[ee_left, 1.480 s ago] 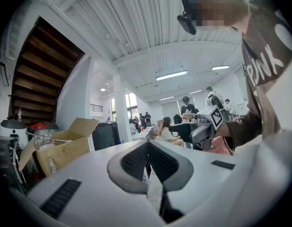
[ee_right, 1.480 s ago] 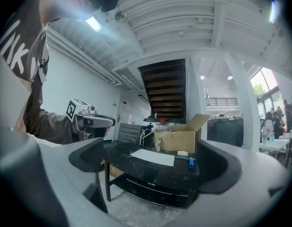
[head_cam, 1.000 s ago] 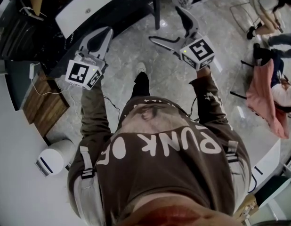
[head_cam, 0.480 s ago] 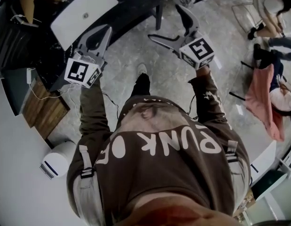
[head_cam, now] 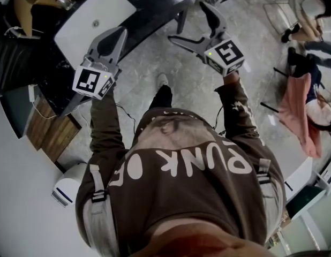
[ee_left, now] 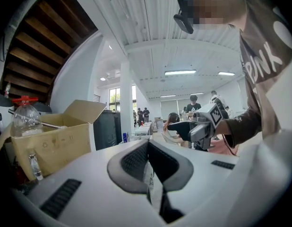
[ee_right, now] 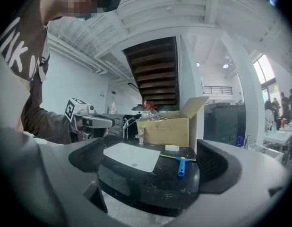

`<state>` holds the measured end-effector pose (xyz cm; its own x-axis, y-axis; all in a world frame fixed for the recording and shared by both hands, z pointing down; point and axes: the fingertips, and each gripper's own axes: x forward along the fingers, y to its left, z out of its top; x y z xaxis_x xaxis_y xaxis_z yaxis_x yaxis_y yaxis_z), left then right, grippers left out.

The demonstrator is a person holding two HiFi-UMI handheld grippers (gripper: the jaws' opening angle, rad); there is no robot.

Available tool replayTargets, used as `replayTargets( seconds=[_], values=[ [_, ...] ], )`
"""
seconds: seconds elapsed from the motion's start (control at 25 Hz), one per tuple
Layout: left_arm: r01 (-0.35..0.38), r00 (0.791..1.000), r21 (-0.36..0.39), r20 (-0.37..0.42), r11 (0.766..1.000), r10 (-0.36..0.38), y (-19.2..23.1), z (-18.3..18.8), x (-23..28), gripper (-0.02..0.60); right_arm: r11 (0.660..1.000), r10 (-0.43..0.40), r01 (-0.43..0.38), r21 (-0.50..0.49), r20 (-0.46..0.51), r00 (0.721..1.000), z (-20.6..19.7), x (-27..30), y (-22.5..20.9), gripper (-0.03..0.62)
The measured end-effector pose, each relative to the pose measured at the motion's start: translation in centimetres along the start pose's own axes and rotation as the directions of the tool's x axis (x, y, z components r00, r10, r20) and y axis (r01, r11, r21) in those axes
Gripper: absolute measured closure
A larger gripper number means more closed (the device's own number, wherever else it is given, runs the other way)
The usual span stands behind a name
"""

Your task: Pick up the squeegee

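None of the pickup looks done: both grippers hang in the air, well apart from the worktop, so the reach, the grasp and the lift all remain. Counted by size, there is one black speckled stone worktop [ee_right: 150,186], one white rectangular sink basin [ee_right: 132,156] set in it, and one open brown cardboard box [ee_right: 167,125] towards its far edge. Two hand-held grippers follow: the left gripper [ee_left: 147,151] has its jaws pressed together on nothing, and the right gripper [ee_right: 150,162] is spread wide and empty. One blue-handled squeegee with a yellow blade [ee_right: 182,166] lies flat near the worktop's right end, beside the basin.
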<state>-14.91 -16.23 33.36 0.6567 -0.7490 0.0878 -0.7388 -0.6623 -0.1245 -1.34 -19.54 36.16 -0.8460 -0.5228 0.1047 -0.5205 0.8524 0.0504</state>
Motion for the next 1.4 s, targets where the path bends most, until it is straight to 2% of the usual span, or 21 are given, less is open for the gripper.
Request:
replayTargets(
  seconds=[0.48, 0.84, 1.4],
  values=[
    [0.043, 0.999, -0.05, 0.003, 0.998, -0.043, 7.1, -2.2, 2.6, 0.58, 0.999, -0.038, 0.039, 0.009, -0.043, 0.998, -0.4, 7.1, -3.6, 0.0],
    [0.055, 0.998, -0.058, -0.009, 0.997, -0.055, 8.6, -3.0, 3.6, 0.58, 0.999, -0.046, 0.046, 0.008, -0.058, 0.997, -1.0, 10.0, -5.5, 0.0],
    [0.001, 1.0, -0.073, -0.025, 0.997, -0.003, 10.1, -3.9, 6.9, 0.58, 0.999, -0.022, 0.024, 0.021, -0.099, 0.995, -4.1, 13.2, -10.5, 0.0]
  ],
)
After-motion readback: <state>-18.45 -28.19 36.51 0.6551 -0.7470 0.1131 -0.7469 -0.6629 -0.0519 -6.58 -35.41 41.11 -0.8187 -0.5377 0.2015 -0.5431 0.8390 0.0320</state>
